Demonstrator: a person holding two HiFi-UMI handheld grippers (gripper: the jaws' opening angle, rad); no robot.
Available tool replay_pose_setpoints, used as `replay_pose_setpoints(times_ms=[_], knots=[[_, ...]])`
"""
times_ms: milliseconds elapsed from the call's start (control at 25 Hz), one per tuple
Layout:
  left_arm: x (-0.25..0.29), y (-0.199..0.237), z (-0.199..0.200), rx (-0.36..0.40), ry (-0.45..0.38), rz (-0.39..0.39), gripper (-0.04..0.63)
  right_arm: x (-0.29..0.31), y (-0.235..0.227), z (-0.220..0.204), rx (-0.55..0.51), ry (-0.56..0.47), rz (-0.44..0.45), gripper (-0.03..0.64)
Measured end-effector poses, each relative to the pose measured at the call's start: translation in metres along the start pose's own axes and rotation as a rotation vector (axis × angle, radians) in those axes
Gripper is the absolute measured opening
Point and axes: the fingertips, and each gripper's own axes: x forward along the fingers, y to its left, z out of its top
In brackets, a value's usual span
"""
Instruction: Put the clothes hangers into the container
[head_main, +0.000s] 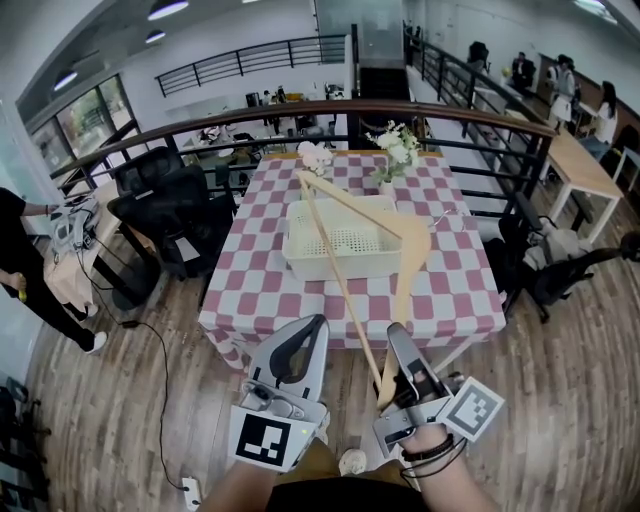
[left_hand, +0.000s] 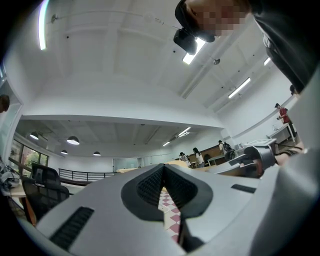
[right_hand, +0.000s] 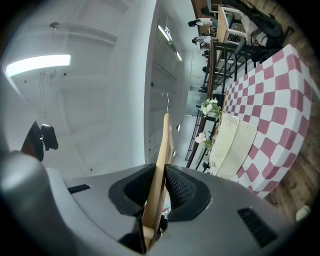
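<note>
The right gripper (head_main: 393, 342) clamps one end of a pale wooden clothes hanger (head_main: 408, 238), while the left gripper (head_main: 306, 335) beside it is closed and empty.

Office mezzanine, swivel chairs (head_main: 165, 205), desks (head_main: 585, 165), strip lights (left_hand: 240, 87) (railing (head_main: 300, 108) at edge)

Pale smooth wooden hanger (head_main: 412, 250), matt cream perforated plastic container (head_main: 300, 255), checked cloth tablecloth (head_main: 455, 290).

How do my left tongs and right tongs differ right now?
The right tongs are clamped on the wooden hanger; the left tongs are shut on nothing. The right tongs are rolled sideways; the left tongs sit level. Both point toward the checked table.
</note>
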Motion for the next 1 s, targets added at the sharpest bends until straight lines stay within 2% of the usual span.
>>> replay_pose_setpoints(times_ms=[520, 720, 1000], knots=[[0.012, 0.008, -0.004, -0.023, -0.013, -0.003, 0.008, -0.002, -0.007, 0.002, -0.001, -0.002, -0.028, 0.074], [0.015, 0.010, -0.005, 0.016, -0.026, -0.038, 0.008, 0.005, -0.013, -0.002, 0.000, 0.004, -0.037, 0.074], [0.022, 0.027, -0.016, 0.012, -0.012, -0.035, 0.008, 0.023, -0.020, -0.010, 0.006, 0.019, -0.038, 0.075]])
